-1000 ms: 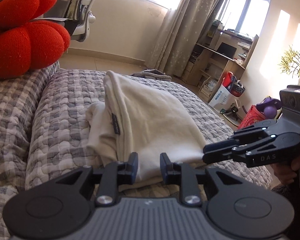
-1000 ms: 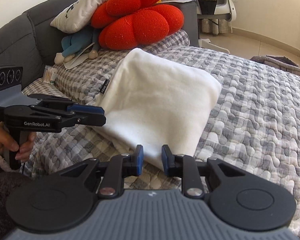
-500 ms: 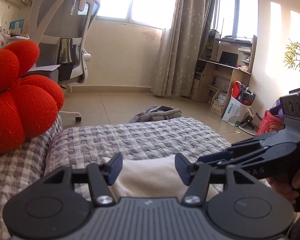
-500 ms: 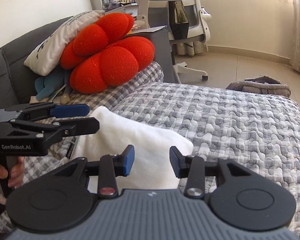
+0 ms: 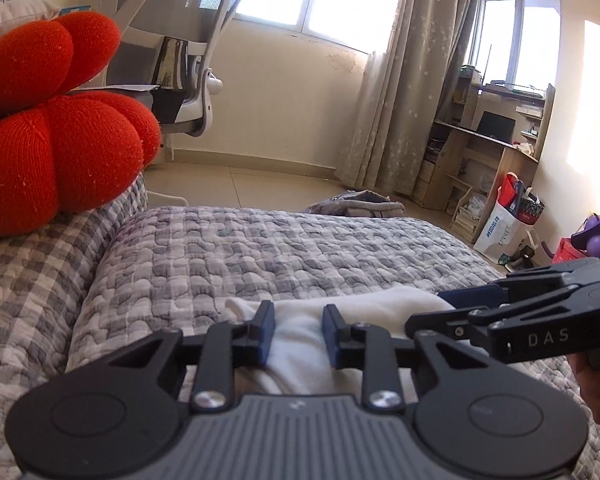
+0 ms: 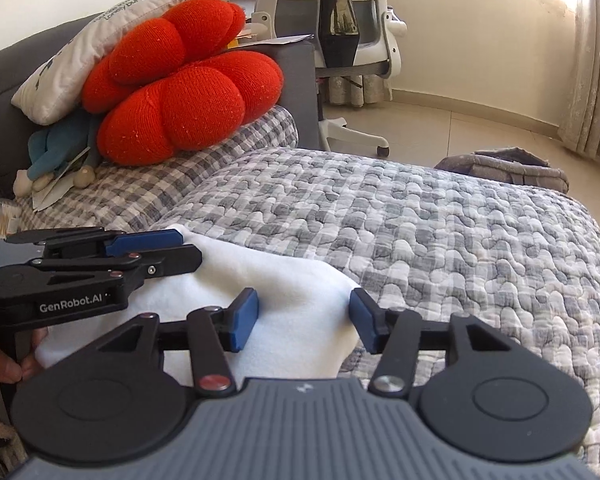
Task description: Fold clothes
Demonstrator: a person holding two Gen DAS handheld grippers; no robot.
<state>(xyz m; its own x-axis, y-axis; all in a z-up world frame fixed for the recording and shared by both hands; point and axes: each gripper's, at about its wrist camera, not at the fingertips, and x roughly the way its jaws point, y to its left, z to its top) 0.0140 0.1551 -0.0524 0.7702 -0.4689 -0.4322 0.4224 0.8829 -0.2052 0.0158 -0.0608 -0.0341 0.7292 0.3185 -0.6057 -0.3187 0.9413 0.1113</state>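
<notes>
Your white garment point(image 6: 292, 300) lies folded on the grey quilted bed cover point(image 6: 440, 232), right under both tools. Your left gripper point(image 5: 298, 334) is closing, cloth bunched between its blue pads, though whether they pinch it you can't tell. Your right gripper point(image 6: 304, 320) is opening, jaws wide over the fabric, pads clear.

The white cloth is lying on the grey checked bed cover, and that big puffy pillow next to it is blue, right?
Not quite. The puffy pillow is red, not blue; the right wrist view shows it clearly, up by the sofa back. The rest is right: the white cloth does lie on the grey checked bed cover.
</notes>
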